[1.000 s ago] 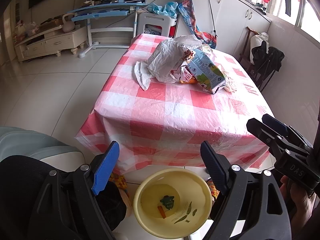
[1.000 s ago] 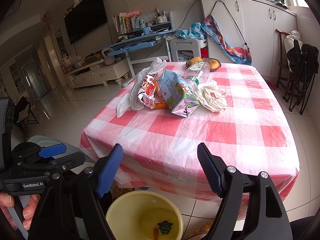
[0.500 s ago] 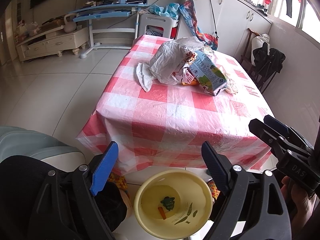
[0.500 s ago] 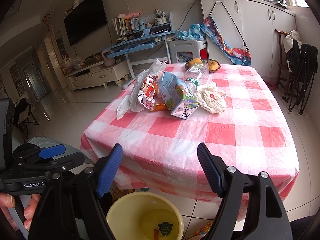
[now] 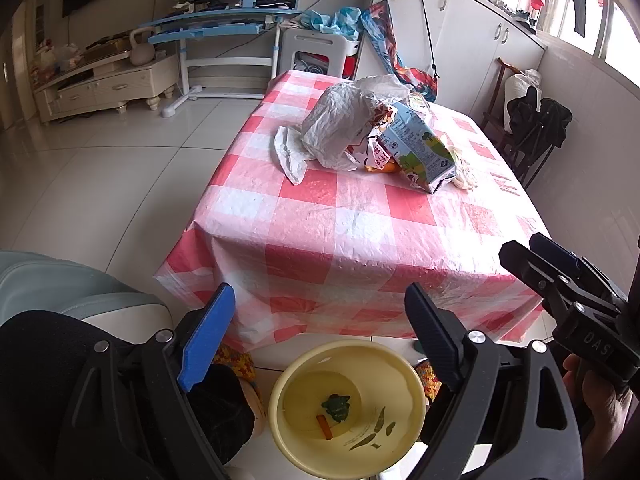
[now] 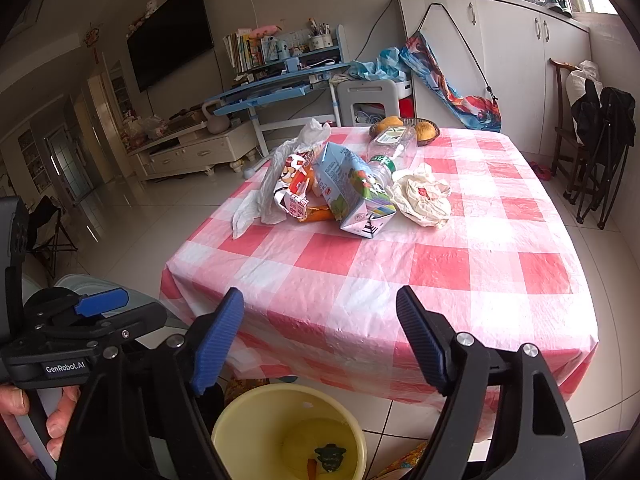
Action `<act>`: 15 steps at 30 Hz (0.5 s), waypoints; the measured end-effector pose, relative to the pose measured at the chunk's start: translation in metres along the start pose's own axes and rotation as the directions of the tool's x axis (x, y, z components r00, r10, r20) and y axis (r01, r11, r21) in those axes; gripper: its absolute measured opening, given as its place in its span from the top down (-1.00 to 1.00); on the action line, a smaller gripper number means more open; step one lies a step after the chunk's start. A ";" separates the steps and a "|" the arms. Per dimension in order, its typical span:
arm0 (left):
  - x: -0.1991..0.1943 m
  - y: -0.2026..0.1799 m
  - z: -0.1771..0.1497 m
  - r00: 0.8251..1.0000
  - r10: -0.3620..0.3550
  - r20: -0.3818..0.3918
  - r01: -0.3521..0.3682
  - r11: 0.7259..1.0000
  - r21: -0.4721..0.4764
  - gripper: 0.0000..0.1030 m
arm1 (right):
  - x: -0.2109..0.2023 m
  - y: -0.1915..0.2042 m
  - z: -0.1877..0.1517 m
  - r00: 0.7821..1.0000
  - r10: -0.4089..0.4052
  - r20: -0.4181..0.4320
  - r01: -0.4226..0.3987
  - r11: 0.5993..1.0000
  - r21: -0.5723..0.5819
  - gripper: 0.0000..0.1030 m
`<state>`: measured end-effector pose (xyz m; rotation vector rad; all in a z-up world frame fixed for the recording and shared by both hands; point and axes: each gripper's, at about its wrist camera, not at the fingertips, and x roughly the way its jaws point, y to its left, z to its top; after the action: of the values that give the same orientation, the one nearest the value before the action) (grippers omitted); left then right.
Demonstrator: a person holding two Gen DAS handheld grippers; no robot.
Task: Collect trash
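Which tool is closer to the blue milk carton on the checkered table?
Probably right, though it's close. The right tool faces the blue milk carton nearly straight ahead; the left tool sits further left, with the carton off to its right. Both are open, short of the table.

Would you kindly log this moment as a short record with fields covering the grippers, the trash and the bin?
left gripper: open, empty, above the bin
right gripper: open, empty, short of the table edge
bin: yellow bucket on the floor by the table, a few scraps inside
surface: checked tablecloth
trash pile: white plastic bag, snack wrapper, blue carton, clear bottle, crumpled bag
not trash: fruit bowl at the far edge
progress: nothing grasped yet
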<state>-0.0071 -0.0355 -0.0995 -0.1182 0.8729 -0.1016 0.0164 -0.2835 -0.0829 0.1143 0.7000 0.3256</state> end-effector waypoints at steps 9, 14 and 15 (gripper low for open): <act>0.001 0.001 0.000 1.000 0.000 0.001 0.000 1.000 -0.002 -0.62 | 0.000 -0.001 0.000 1.000 0.001 0.001 -0.001 1.000 0.002 -0.48; 0.000 0.001 0.000 1.000 0.001 0.000 -0.001 1.000 -0.001 -0.62 | 0.000 -0.001 -0.001 1.000 -0.001 0.000 0.001 1.000 0.001 -0.49; 0.001 0.001 0.000 1.000 0.002 0.000 -0.002 1.000 -0.001 -0.62 | 0.000 -0.001 -0.001 1.000 -0.001 0.001 0.001 1.000 0.002 -0.49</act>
<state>-0.0064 -0.0347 -0.1001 -0.1189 0.8728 -0.0995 0.0163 -0.2842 -0.0835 0.1156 0.6995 0.3244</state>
